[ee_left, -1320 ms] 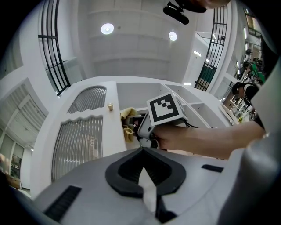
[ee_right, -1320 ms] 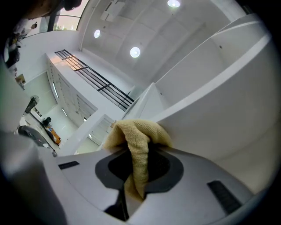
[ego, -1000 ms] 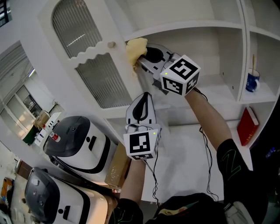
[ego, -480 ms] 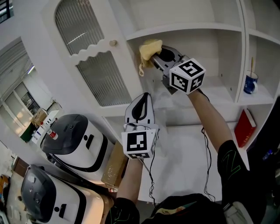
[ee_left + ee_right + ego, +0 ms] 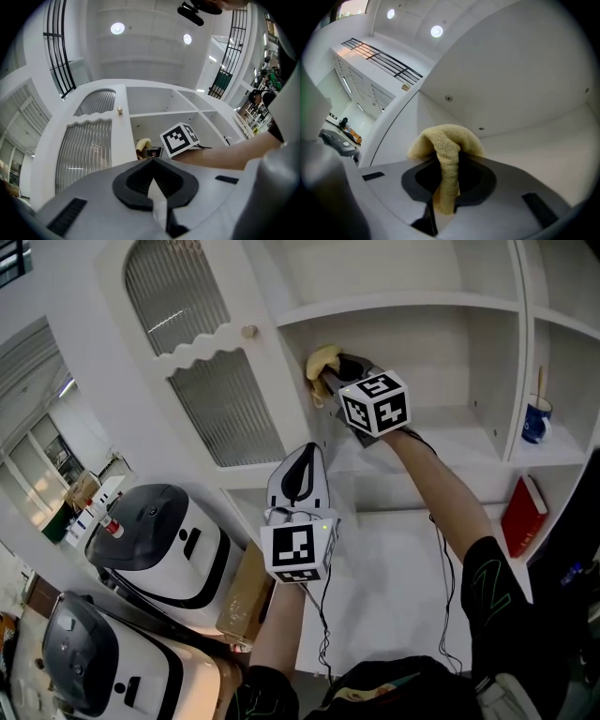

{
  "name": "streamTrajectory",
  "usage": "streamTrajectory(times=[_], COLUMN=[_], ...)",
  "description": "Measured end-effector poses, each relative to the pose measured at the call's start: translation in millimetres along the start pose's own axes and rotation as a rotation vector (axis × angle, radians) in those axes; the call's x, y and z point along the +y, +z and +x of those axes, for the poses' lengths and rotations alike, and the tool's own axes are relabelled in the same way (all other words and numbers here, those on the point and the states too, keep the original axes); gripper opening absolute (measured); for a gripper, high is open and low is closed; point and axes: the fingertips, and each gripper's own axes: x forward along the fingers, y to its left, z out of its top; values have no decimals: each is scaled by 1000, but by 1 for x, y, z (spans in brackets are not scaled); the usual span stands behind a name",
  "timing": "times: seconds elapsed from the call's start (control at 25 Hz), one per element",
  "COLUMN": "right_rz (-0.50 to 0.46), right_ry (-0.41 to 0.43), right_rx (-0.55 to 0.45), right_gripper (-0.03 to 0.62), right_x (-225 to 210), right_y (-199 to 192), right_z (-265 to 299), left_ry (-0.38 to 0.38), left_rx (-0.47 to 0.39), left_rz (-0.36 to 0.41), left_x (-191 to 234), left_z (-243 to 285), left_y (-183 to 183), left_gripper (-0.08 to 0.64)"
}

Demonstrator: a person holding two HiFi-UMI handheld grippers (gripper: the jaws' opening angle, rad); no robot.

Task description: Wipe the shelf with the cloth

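My right gripper is shut on a yellow cloth, which it holds against the left side wall inside the upper left compartment of the white shelf unit. In the right gripper view the cloth bulges out over the closed jaws and hangs down between them. My left gripper stays lower, in front of the shelf's lower part, shut with nothing in it. From the left gripper view I see the right gripper's marker cube and the cloth beside it.
A white door with ribbed glass panels stands open left of the compartment. On the right shelves are a blue mug and a red book. White and grey machines stand at the lower left, next to a cardboard box.
My right gripper has moved the cloth right and down, from the door edge deeper into the compartment against its left wall. The left gripper has barely moved.
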Motion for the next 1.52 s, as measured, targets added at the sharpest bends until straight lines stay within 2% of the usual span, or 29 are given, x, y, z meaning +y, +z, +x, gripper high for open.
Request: streamTrajectory(times=[0.24,0.4,0.52,0.92,1.24,1.4,1.52], right_rz=[40,100,81,39,42,29,18], right_ry=[-23,19,59,151,212,270,348], right_rx=[62,103,123,105,60,39,15], right_gripper=[43,42,42,43,43,43,43], right_x=[-5,1,12,45,68,81,88], right_y=[-19,-25,-22,-3,7,10,16], right_z=[15,15,7,-19,-39,-50,-61], left_ry=[26,33,27,-15,-15,-19,-22], left_rx=[-12,-19,-18,-10,0,8,13], left_rz=[-1,-11,-21,-29,-49,-63,-71], left_x=[12,18,16,-1,-4,-7,-9], left_z=[-5,-9,-9,-2,0,0,-1], left_y=[2,2,-1,-7,-13,-20,-24], left_gripper=[0,0,0,0,0,0,0])
